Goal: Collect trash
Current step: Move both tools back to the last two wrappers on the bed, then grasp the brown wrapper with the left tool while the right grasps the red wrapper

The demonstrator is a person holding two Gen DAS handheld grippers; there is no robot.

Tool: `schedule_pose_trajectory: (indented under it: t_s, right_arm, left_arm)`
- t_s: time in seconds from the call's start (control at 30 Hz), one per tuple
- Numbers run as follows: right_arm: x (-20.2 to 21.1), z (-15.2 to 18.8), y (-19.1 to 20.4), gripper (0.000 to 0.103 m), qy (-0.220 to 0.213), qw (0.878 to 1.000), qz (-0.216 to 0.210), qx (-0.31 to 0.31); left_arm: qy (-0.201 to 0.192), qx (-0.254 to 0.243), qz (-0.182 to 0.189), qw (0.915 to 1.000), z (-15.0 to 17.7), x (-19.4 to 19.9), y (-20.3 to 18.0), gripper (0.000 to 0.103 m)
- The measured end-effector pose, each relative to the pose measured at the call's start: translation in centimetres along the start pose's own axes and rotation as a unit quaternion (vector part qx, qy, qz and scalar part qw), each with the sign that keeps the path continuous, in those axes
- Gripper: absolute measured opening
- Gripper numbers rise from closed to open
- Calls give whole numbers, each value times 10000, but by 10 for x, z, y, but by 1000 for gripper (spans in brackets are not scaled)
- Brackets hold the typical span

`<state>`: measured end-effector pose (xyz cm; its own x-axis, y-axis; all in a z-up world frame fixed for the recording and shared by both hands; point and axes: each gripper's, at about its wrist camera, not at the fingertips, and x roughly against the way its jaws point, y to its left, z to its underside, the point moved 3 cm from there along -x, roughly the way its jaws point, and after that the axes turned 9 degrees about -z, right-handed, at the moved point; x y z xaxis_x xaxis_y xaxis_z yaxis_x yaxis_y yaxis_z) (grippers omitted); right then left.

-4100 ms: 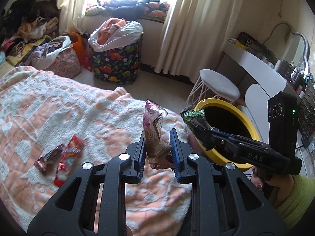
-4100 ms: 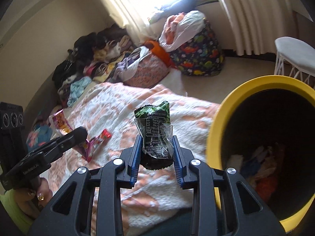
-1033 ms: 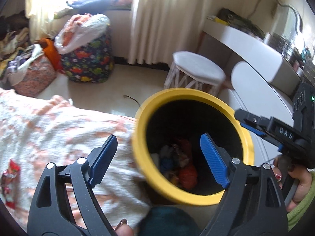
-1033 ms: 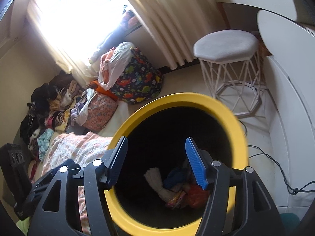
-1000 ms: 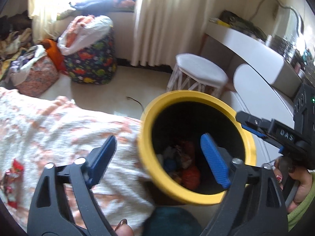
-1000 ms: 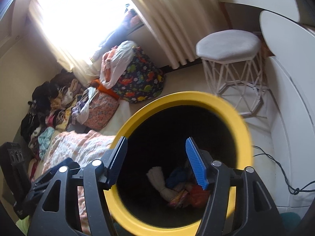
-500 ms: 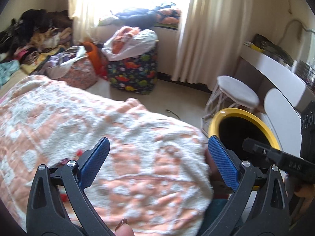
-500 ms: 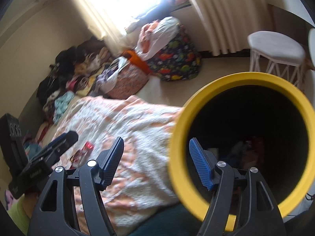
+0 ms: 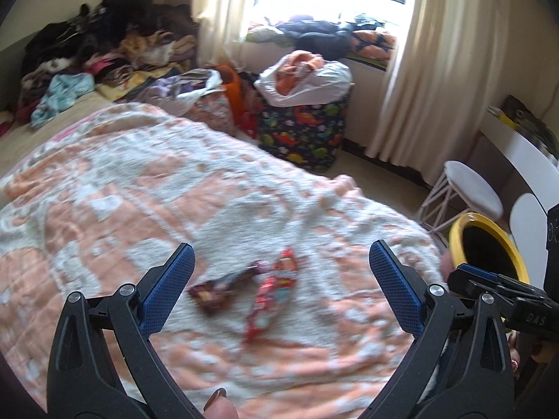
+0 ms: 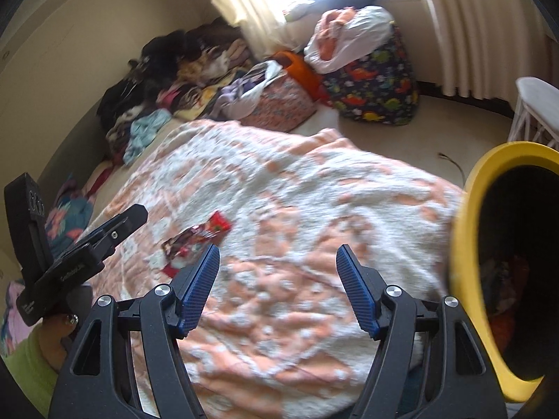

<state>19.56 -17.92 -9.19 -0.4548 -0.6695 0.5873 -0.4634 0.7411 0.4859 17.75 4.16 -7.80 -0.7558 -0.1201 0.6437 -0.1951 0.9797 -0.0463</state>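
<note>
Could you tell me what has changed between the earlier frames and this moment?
Both grippers let go of their wrappers over the yellow bin and now stand open and empty. The left gripper has swung back over the blanket, toward the red wrapper and the brown wrapper; the right gripper has drawn back beside the bin. Those two wrappers lie where they were.
</note>
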Motion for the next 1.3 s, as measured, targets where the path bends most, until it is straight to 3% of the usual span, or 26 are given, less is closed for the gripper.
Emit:
schedule_pose_trajectory:
  t_s: [0.33,0.43,0.57,0.77,0.97,1.0,1.23,1.3]
  right_arm:
    - [-55,0,47,67,427,9981,-263,359]
    - [-71,0,59,67,538,9971,-367,381]
    - [-95,0,69,67,699,9957,-448,405]
    - [-124,-4,68,67,910,9944,-444,305]
    - [-152,-8,55,59,1117,9925,-482,-69]
    - [-157,-8,52,57,1162,9918,-500,-160]
    - [-161,-7,47,13,1222,9895,-738,-206]
    - [-155,-7,45,9,1161,9902,-752,-172]
  left_arm:
    - [168,463,-311,9983,15,-4,69,92]
    - [240,519,-256,9980,18,-8,79,82]
    - [448,647,12,9969,24,-19,89,64]
    - [831,768,433,9926,31,-42,92,48]
    - [1070,705,727,9891,38,-59,81,45]
    - [1083,686,756,9889,39,-61,80,45]
    - [1160,601,880,9875,43,-67,68,38]
    - [1157,607,896,9874,42,-68,66,31]
